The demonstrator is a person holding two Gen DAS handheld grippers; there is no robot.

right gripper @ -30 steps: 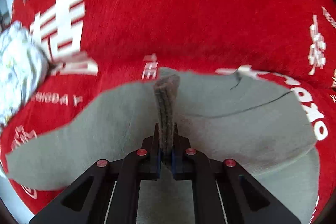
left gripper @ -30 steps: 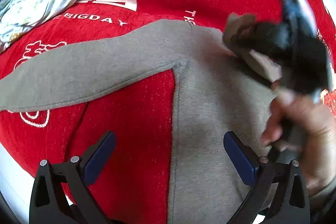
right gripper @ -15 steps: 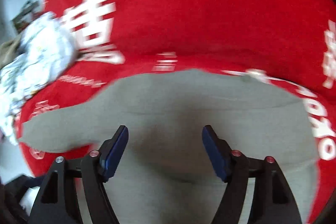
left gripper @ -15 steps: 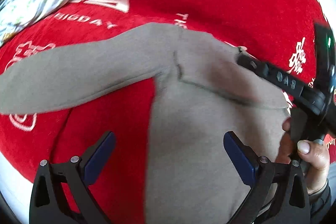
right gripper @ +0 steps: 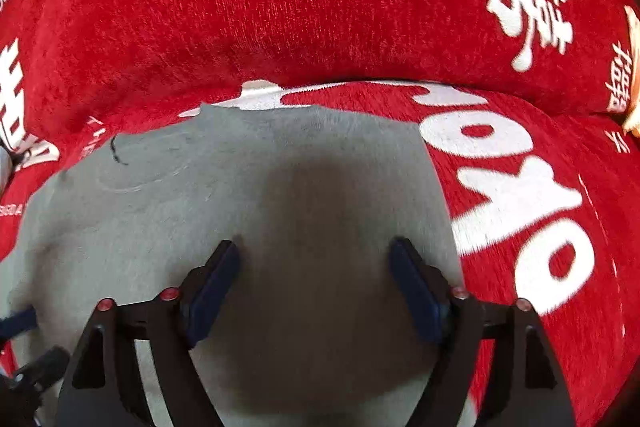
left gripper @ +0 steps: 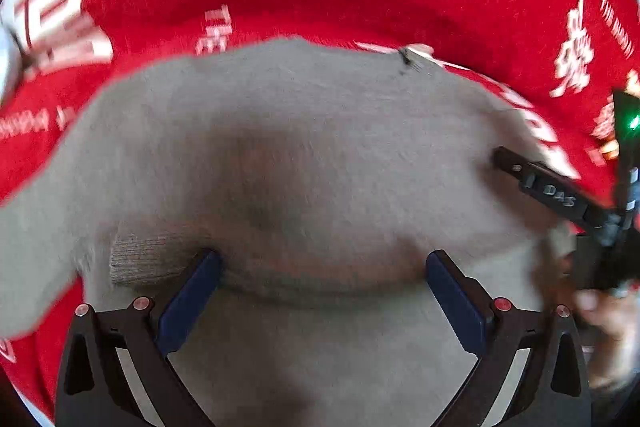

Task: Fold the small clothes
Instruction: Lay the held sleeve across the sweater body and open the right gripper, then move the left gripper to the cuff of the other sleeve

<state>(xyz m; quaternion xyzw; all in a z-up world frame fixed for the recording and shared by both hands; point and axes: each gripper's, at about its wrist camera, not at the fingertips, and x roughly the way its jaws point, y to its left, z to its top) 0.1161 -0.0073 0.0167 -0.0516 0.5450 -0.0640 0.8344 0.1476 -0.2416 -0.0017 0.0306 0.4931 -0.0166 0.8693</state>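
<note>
A grey long-sleeved top (left gripper: 320,155) lies flat on the red cloth, motion-blurred in the left wrist view. One sleeve is folded across its body, with the ribbed cuff (left gripper: 144,261) just left of my left gripper (left gripper: 322,267). That gripper hangs open above the top, holding nothing. My right gripper (right gripper: 316,253) hovers over the top's right part (right gripper: 280,187). Its jaws are opening, and nothing is pinched between them. The left wrist view also shows the right gripper (left gripper: 548,187) at the far right, held by a hand (left gripper: 600,311).
The red cloth (right gripper: 320,7) with white lettering covers the whole surface and rises in a fold behind the top. A pale patterned bundle (left gripper: 5,67) peeks in at the left edge. Something orange (right gripper: 634,67) sits at the far right edge.
My right gripper let go of the grey cuff it was pinching and its jaws spread wide. The sleeve now lies folded over the body. Both grippers slid right across the top.
</note>
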